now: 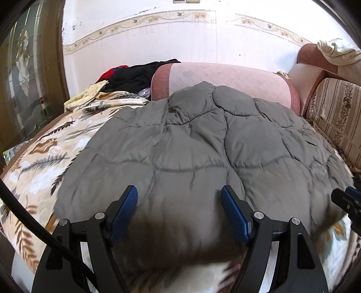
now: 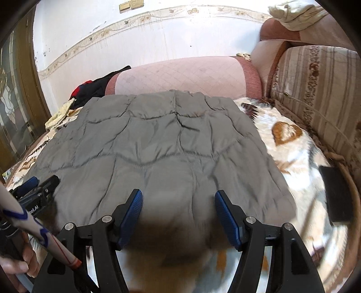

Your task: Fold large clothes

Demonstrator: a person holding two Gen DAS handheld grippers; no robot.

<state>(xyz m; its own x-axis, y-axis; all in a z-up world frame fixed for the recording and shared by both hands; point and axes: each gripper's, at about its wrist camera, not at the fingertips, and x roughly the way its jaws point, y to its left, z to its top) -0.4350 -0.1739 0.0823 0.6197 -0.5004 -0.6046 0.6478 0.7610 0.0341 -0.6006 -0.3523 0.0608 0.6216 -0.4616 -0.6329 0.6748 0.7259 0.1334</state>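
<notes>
A grey quilted jacket [image 1: 191, 139] lies spread flat on a floral blanket [image 1: 45, 157], its far end against a pink bolster [image 1: 225, 78]. My left gripper [image 1: 179, 193] hovers open over the jacket's near edge, where a blurred dark brown patch [image 1: 180, 239] shows between the blue pads [image 1: 125, 214]. My right gripper [image 2: 178, 196] is open too, over the same near edge of the jacket [image 2: 158, 139], and its pads [image 2: 227, 218] do not press the cloth. The left gripper [image 2: 38, 187] appears at the left of the right wrist view. The right gripper [image 1: 347, 198] shows at the right edge of the left wrist view.
Black and red clothes [image 1: 135, 74] are piled at the far left by the wall. A striped sofa back [image 2: 315, 94] runs along the right, with a cream cloth [image 2: 293, 13] on top. A glass-panelled door [image 1: 24, 74] stands at left. A hand [image 2: 15, 266] holds the left tool.
</notes>
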